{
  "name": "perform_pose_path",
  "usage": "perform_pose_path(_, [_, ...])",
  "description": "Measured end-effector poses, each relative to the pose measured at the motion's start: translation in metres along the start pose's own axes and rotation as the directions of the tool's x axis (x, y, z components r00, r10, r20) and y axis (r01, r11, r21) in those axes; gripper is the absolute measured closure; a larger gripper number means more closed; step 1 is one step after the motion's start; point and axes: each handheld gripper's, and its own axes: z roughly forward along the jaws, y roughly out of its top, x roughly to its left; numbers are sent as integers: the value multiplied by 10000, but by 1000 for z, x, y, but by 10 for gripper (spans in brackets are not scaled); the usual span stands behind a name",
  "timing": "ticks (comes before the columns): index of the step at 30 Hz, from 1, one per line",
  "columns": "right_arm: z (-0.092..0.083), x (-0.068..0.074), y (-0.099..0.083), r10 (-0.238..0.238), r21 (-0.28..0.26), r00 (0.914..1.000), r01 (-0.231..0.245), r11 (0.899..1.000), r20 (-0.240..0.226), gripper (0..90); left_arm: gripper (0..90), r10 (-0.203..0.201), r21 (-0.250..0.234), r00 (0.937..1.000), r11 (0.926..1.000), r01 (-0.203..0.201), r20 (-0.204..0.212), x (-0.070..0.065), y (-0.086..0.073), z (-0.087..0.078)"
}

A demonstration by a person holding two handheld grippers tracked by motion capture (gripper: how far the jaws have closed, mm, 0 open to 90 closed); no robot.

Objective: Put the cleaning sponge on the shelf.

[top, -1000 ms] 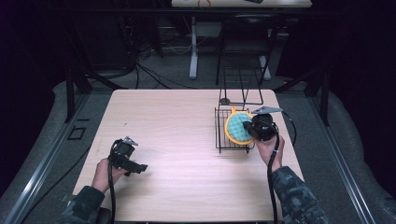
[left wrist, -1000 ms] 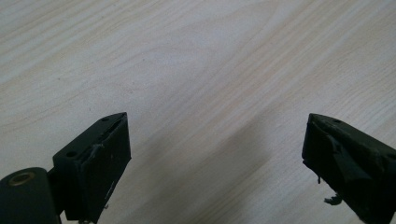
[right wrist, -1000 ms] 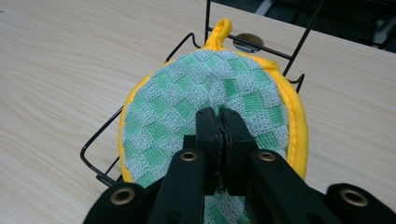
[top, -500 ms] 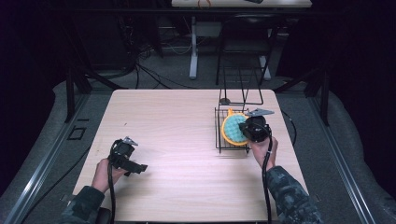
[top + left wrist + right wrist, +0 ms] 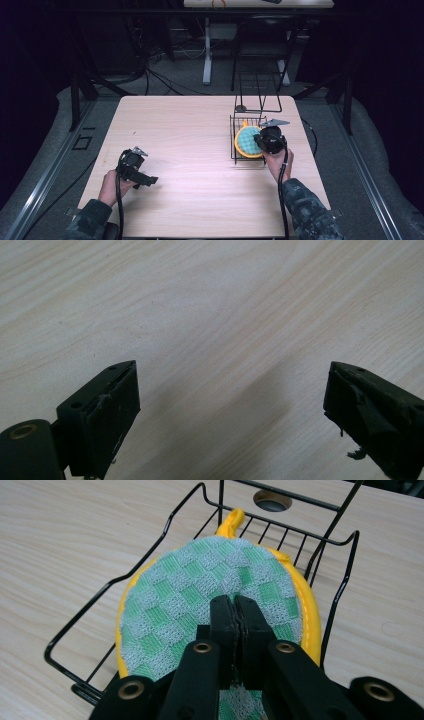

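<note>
- In the high view the wire rack (image 5: 248,142) stands on the right half of the bench (image 5: 200,150), right of the frame's centre, with a taller wire frame (image 5: 257,95) rising just behind it.
- A round pot holder (image 5: 246,140), green-checked with a yellow rim, lies inside the rack; in the right gripper view it covers most of the basket floor, its yellow loop (image 5: 231,521) pointing to the far wall at upper centre.
- The right gripper (image 5: 269,141) is at the rack's right side in the high view, held by a hand coming up from the lower right.
- In the right gripper view (image 5: 234,615) its fingers (image 5: 222,622) are pressed together with no gap, directly over the middle of the pot holder. Whether any cloth is pinched between them cannot be told.
- The left gripper (image 5: 135,167) sits at the lower left of the high view, low over bare bench, well apart from the rack.
- In the left gripper view (image 5: 230,405) its fingers (image 5: 107,405) stand wide apart with nothing between them, only the pale wood grain beneath.
</note>
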Motion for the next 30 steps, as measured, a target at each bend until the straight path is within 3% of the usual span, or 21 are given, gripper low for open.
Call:
perform_pose_path(19, [12,-1,-2,383,-205,9973,-371,9991,622,857,78,5,71,10000,10000,-5,16,0,1,1])
perform_pose_path(30, [-4,-3,4,606,-405,9982,-605,9973,16,509,78,12,26,10000,10000,-12,9,0,0,0])
